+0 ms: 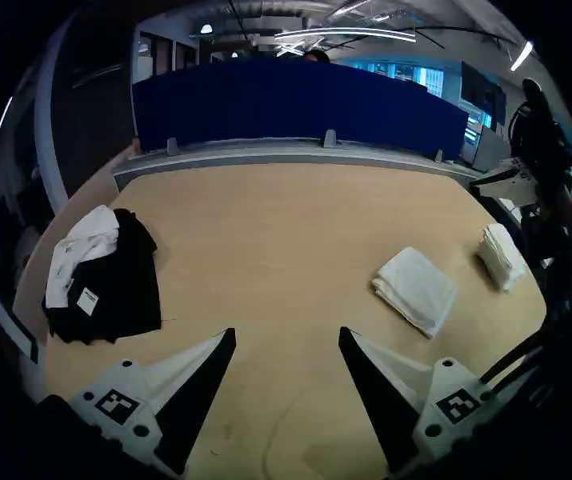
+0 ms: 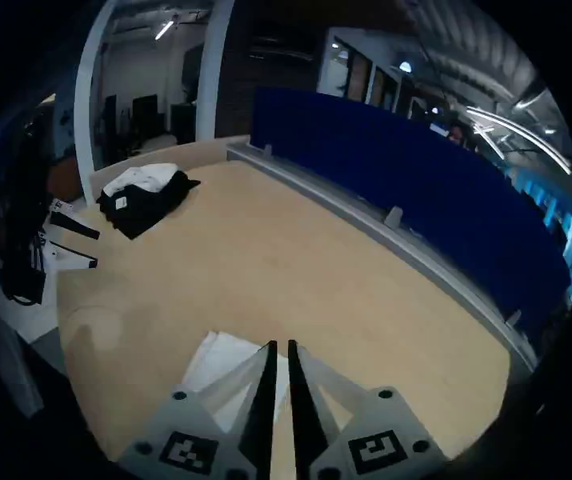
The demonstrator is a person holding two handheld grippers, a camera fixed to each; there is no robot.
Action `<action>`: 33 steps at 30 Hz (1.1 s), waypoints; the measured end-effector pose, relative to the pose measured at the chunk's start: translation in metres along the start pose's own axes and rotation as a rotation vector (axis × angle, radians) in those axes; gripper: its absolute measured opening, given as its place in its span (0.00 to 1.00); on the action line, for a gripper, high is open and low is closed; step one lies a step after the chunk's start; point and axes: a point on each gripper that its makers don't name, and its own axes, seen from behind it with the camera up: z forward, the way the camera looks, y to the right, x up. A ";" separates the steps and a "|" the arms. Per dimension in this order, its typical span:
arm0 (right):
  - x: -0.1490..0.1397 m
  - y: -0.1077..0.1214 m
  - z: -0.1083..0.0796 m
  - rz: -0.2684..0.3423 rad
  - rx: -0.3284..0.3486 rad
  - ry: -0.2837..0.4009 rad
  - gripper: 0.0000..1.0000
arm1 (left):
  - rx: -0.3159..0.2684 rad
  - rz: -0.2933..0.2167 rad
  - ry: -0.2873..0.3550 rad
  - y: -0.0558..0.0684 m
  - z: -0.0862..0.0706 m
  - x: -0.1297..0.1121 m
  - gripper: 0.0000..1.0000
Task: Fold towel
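Observation:
In the left gripper view, a folded white towel [image 1: 415, 290] lies on the wooden table [image 1: 286, 232], ahead and to the right of my left gripper [image 1: 286, 336]. That gripper is open and holds nothing. A second folded white towel [image 1: 502, 256] sits near the table's right edge. Above it hovers my right gripper [image 1: 503, 181], held by a person's hand. In the right gripper view, the right gripper [image 2: 280, 348] is shut with nothing between its fingers. A white towel [image 2: 215, 364] lies just below and left of those fingers. The left gripper [image 2: 74, 236] stands open at the far left.
A heap of black and white cloth [image 1: 102, 280] [image 2: 142, 196] lies at one end of the table. A blue partition [image 1: 294, 104] [image 2: 414, 192] on a grey rail runs along the table's far edge. Bare wood [image 2: 270, 240] stretches between the heap and the towels.

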 end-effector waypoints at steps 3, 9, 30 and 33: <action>-0.003 0.002 0.000 -0.005 -0.008 -0.005 0.46 | 0.001 -0.002 0.001 0.000 0.000 0.001 0.96; -0.006 -0.002 -0.001 -0.014 0.000 -0.009 0.53 | 0.001 -0.006 0.003 0.001 -0.001 0.002 0.96; -0.107 -0.011 0.031 -0.005 0.053 -0.166 0.55 | 0.019 -0.008 -0.021 0.000 -0.005 -0.014 0.96; -0.129 -0.013 0.035 -0.008 0.064 -0.203 0.55 | 0.021 -0.009 -0.025 0.000 -0.006 -0.015 0.96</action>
